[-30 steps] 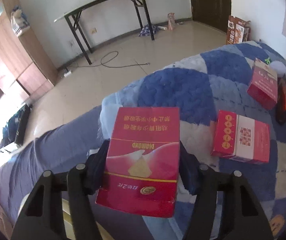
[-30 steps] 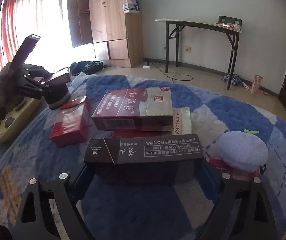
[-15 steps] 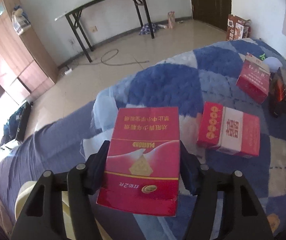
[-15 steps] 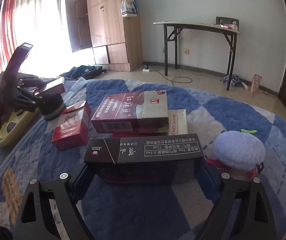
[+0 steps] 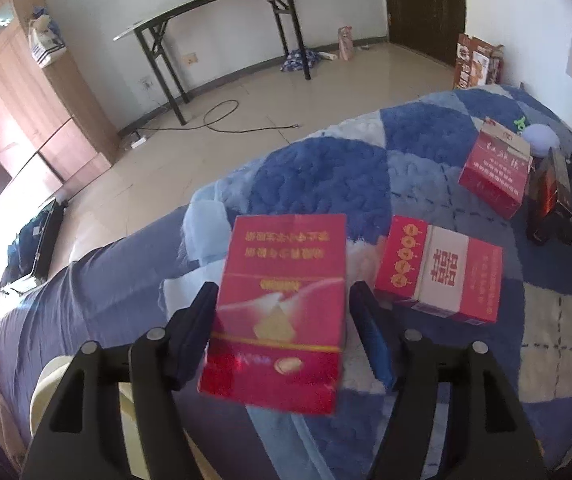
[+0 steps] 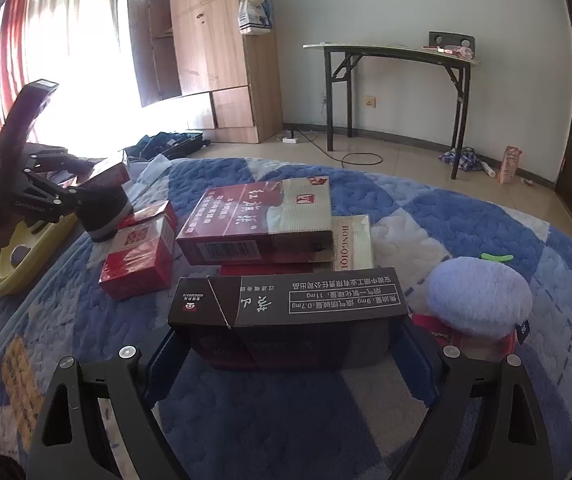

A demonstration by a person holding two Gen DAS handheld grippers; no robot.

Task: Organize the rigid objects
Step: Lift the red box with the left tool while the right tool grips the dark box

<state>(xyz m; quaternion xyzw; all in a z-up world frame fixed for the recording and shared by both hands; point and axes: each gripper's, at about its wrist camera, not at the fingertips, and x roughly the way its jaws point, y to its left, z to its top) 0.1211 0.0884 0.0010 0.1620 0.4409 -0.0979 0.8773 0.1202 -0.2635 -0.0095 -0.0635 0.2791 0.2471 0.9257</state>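
In the left wrist view, the left gripper (image 5: 281,308) is standing with its jaws just having been opening around a red carton (image 5: 279,308), which is blurred and sitting between the pads with a visible gap on its right side, while a red-and-white box (image 5: 440,270) is lying just right of it on the blue quilt (image 5: 326,176) and a dark red carton (image 5: 494,168) is lying farther right. In the right wrist view, the right gripper (image 6: 286,344) is gripping a long dark carton (image 6: 286,300) crosswise, jaws spread wide on its two ends, near the camera; beyond it a maroon-and-grey carton (image 6: 257,220) is resting on another pack, a small red box (image 6: 137,260) is lying to the left, and a lilac plush pad (image 6: 480,300) is sitting to the right.
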